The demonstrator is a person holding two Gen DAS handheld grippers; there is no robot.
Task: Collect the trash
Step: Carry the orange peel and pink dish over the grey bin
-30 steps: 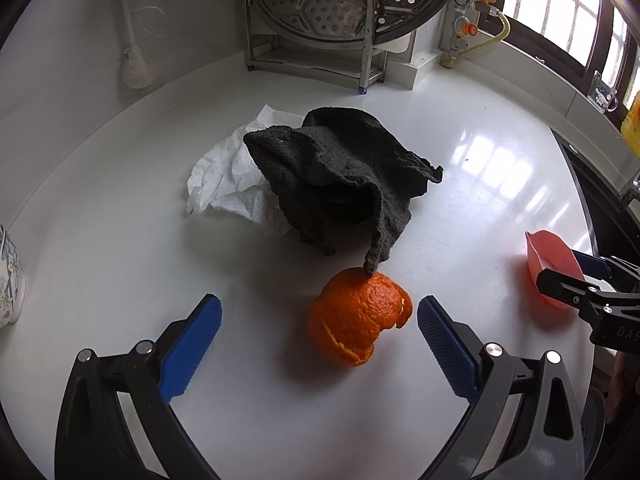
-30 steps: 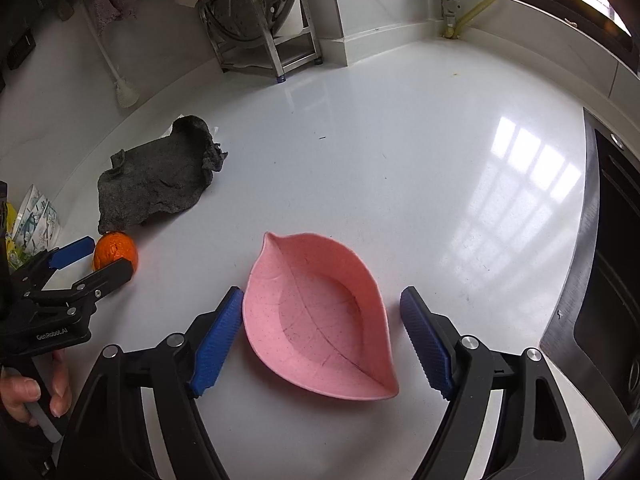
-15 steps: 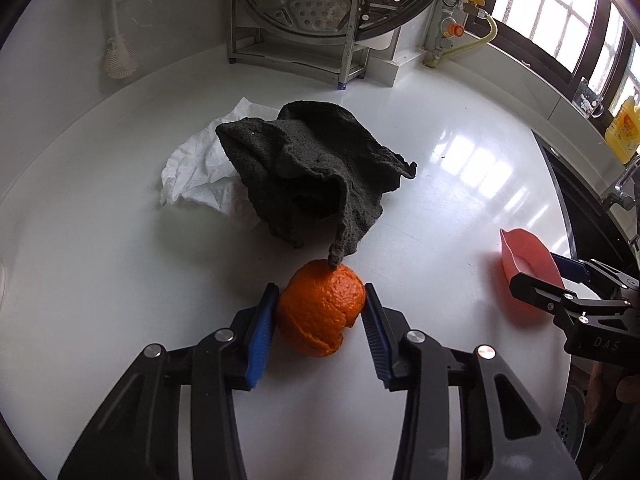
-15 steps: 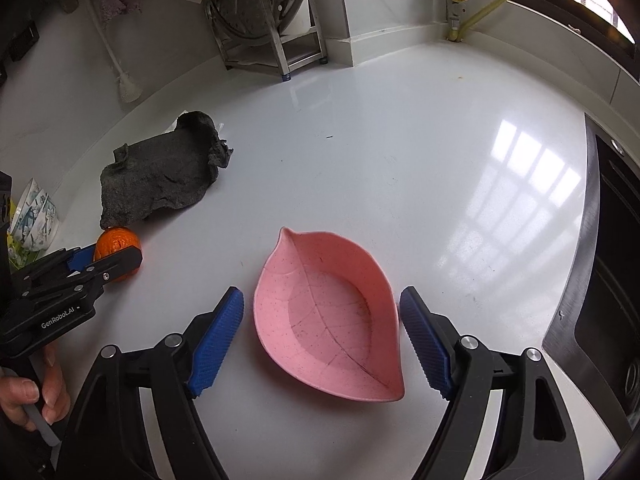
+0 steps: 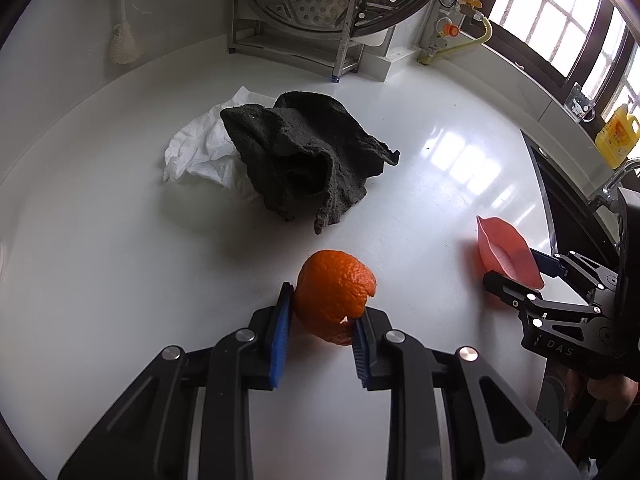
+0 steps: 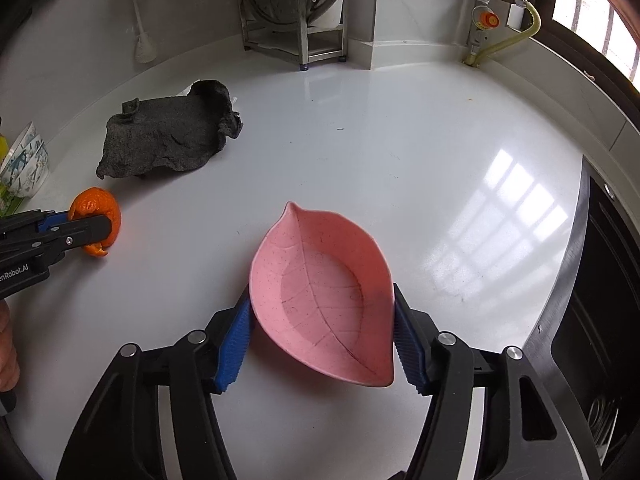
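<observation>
left gripper (image 5: 320, 332): jaws have just been closing, now clamped on the orange peel (image 5: 334, 296), blue pads pressing both sides; peel sits at 6 o'clock of the counter in the left wrist view, low on the white countertop (image 5: 100, 272).
right gripper (image 6: 322, 344): jaws have just been closing onto the pink leaf-shaped dish (image 6: 324, 300), pads touching both rims; probably steadying it as the catch-tray for trash.
dark grey cloth (image 5: 308, 156): crumpled at 12 o'clock of the peel, apart from it.
white paper (image 5: 200, 156): half under the cloth at 10 o'clock, likely next trash.
dish vs peel: well apart, dish at 3 o'clock of the peel.
next: lift peel, carry it across to the dish; peel is thin and curled, may crush or slip.
</observation>
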